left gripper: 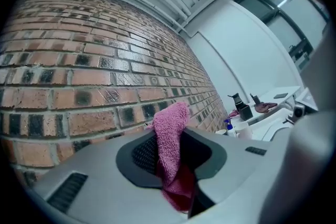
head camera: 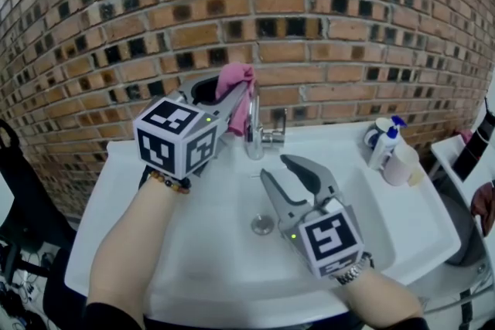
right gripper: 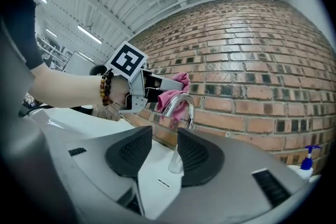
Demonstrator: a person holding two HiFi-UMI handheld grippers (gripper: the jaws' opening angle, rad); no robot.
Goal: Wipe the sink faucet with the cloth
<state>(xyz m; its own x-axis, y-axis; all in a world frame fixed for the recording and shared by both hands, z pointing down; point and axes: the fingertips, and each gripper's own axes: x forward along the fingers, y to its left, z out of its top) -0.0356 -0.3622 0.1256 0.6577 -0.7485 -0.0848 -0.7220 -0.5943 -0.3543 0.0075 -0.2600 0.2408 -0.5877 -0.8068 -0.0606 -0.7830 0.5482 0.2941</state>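
- Sink (head camera: 216, 251): a white basin set against a brick wall. The right gripper (head camera: 276, 168) hovers over the bowl, jaws spread, nothing between them. Risk: it stands just in front of the faucet, so a wide wiping sweep by the other arm may strike it.
- Faucet (head camera: 254, 127): chrome with a curved spout, it rises at the middle of the sink's back edge. Risk: the hard jaw tips may meet the metal instead of the fabric and scrape it, because only a short fold sticks out past them.
- Left gripper (head camera: 232, 93): it is held level beside the top of the spout, jaws pinching the cloth. Risk: drag along the spout may pull the fabric out of the pinch and drop it into the bowl.
- Cloth (left gripper: 170, 139): pink terry pile, bunched into a narrow fold. One end stands above the jaws and the darker rest hangs below. It sits at the crown of the spout and appears to touch it.
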